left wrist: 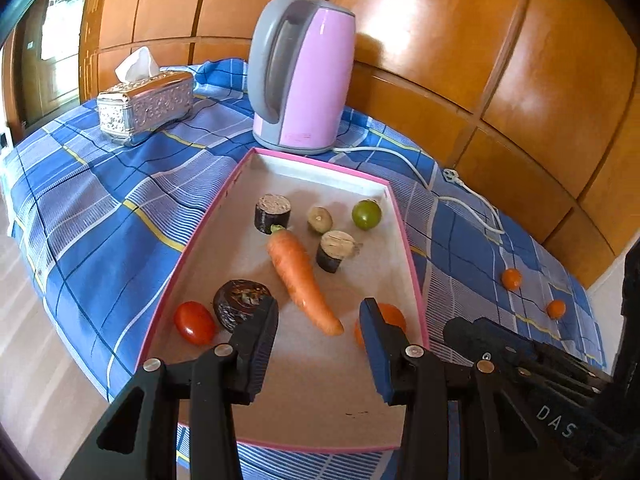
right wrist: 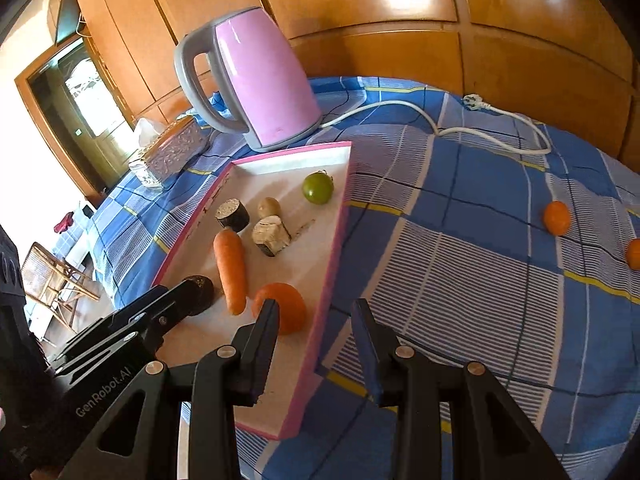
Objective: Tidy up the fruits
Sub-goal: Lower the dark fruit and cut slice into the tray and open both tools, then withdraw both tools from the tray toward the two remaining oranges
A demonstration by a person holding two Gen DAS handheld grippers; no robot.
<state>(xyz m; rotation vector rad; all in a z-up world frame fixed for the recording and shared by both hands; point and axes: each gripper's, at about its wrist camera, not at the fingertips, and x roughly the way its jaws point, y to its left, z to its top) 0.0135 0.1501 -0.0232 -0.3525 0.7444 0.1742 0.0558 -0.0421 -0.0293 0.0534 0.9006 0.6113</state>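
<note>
Nearest in the left wrist view, the left gripper (left wrist: 318, 312) is held above the near half of the pink-rimmed tray (left wrist: 416, 280), its jaws parted with nothing between the pads. The right gripper (right wrist: 314, 314) is seen in its own view straddling the tray's right rim, its jaws likewise apart and empty; its dark body also shows at the right of the left view.

Inside the tray, an orange fruit (left wrist: 394, 314) is partly hidden behind the left gripper's right finger, close to the right wall. A red tomato (left wrist: 195, 322) lies near the left wall, just beside a dark round slice (left wrist: 236, 300). A carrot (left wrist: 302, 280) is laid lengthwise along the middle. Beyond it, two dark-skinned cut cylinders (left wrist: 273, 213) (left wrist: 335, 251) stand on end, a small pale-green piece (left wrist: 320, 219) sits between them, and a green round fruit (left wrist: 366, 214) rests near the far right corner.

Outside the tray, two small orange fruits (right wrist: 556, 217) (right wrist: 634, 254) are left on the blue checked cloth (right wrist: 460, 280), well apart from the tray.

Farther back, a pink kettle (left wrist: 300, 76) is set just behind the tray, its white cord (right wrist: 420, 112) trailing right. A silver tissue box (left wrist: 146, 106) stands at far left.
</note>
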